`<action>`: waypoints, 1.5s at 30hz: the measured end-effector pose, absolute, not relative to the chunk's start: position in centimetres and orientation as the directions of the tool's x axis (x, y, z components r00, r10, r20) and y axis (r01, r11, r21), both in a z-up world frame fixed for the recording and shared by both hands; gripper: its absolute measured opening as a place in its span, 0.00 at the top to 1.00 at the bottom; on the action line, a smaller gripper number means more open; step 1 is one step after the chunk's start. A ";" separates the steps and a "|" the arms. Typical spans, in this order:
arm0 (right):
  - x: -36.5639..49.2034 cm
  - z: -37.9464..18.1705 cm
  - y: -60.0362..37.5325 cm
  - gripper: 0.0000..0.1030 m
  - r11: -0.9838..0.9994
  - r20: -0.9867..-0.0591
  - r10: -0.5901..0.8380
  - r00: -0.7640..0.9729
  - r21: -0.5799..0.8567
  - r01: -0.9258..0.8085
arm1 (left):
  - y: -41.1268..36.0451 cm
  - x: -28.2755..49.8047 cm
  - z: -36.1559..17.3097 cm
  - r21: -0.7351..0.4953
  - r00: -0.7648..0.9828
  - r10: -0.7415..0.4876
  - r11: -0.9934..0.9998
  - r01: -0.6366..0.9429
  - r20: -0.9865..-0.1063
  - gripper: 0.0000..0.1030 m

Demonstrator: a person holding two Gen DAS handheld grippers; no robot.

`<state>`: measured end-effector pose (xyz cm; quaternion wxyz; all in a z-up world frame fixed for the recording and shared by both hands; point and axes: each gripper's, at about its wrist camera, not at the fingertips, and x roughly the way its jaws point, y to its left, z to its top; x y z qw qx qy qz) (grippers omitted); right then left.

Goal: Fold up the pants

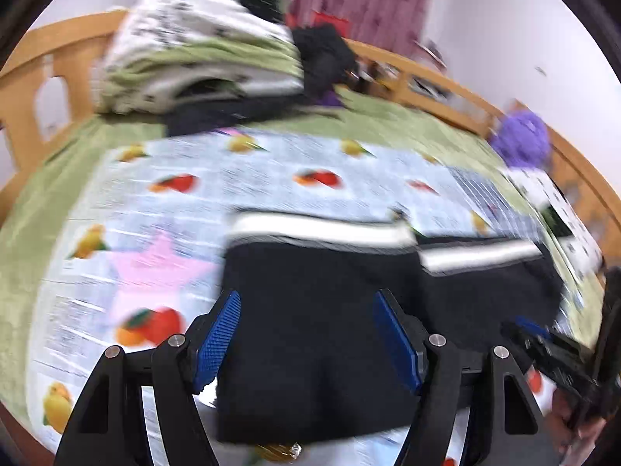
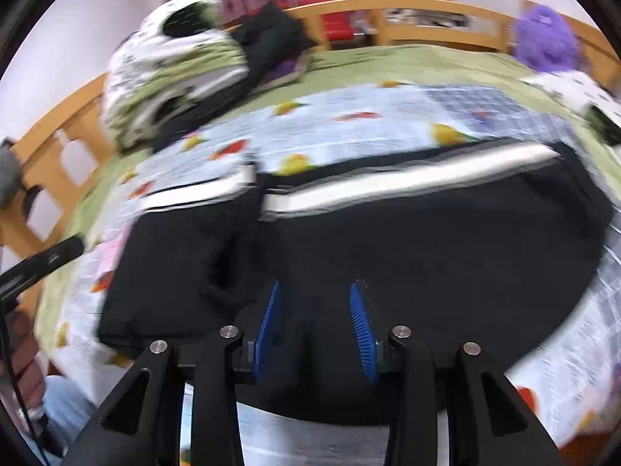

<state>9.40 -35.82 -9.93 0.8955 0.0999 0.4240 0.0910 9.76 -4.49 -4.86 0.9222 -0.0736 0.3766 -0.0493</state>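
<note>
Black pants [image 1: 310,272] with a white side stripe lie folded across a fruit-print sheet [image 1: 155,194] on the bed. The same pants [image 2: 427,240] fill the middle of the right wrist view. My left gripper [image 1: 306,299] hovers over their left part, open wide, with nothing pinched between its blue pads. My right gripper [image 2: 315,291] is over the near edge of the cloth, its pads apart with only flat black fabric showing beyond them. At the right edge of the left wrist view the right gripper [image 1: 543,345] shows, and the left gripper [image 2: 46,260] shows at the left of the right wrist view. Both views are motion-blurred.
A bundle of white and green bedding [image 1: 202,46] with dark clothes [image 1: 326,58] is piled at the head of the bed. A wooden bed rail [image 2: 427,11] runs round the far side. A purple plush toy [image 2: 547,35] sits at the far right corner, and a red chair [image 2: 330,7] stands behind.
</note>
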 end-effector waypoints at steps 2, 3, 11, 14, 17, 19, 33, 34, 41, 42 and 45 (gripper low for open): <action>10.4 -10.8 -33.0 0.58 0.963 -0.745 0.266 0.612 0.238 -0.129 | -2.1 9.3 -5.8 -0.181 0.730 -0.119 0.983 -0.007 -0.673 0.33; 10.7 -11.4 -31.9 0.58 0.964 -0.746 0.263 0.612 0.221 -0.145 | -0.8 9.2 -6.7 -0.191 0.727 -0.105 0.981 -0.037 -0.678 0.33; 11.0 -14.8 -28.1 0.87 0.982 -0.758 0.133 0.638 0.016 -0.186 | 4.0 8.7 -7.5 -0.365 0.716 -0.198 0.927 -0.085 -0.669 0.33; 10.9 -13.4 -34.7 0.88 0.931 -0.706 0.317 0.633 0.360 -0.063 | 4.7 8.4 -7.2 -0.366 0.733 -0.185 0.926 -0.093 -0.655 0.33; 11.9 -16.0 -35.5 0.82 0.943 -0.800 0.286 0.528 0.333 -0.005 | 5.3 8.6 -7.3 -0.389 0.722 -0.215 0.918 -0.080 -0.657 0.33; 11.5 -16.3 -35.2 0.76 0.945 -0.805 0.293 0.517 0.327 -0.026 | 5.4 8.6 -7.3 -0.392 0.717 -0.224 0.917 -0.075 -0.660 0.33; 12.6 -17.3 -32.7 0.78 0.914 -0.778 0.375 0.504 0.400 -0.063 | 4.6 8.4 -7.3 -0.363 0.722 -0.209 0.929 -0.063 -0.659 0.33; 12.4 -16.8 -33.3 0.79 0.903 -0.759 0.394 0.519 0.424 -0.065 | 4.6 8.4 -7.4 -0.360 0.722 -0.205 0.931 -0.066 -0.661 0.33; 7.9 -12.9 -38.1 0.80 0.909 -0.699 0.346 0.626 0.415 -0.038 | 4.2 8.7 -8.0 -0.351 0.706 -0.202 0.934 -0.070 -0.678 0.33; 8.2 -14.8 -38.6 0.79 0.909 -0.743 0.331 0.581 0.417 0.014 | 3.9 8.7 -8.1 -0.346 0.704 -0.203 0.936 -0.064 -0.680 0.33; 9.2 -18.3 -38.3 0.71 0.921 -0.811 0.307 0.497 0.386 0.061 | 2.9 8.5 -7.9 -0.319 0.704 -0.200 0.947 -0.039 -0.681 0.33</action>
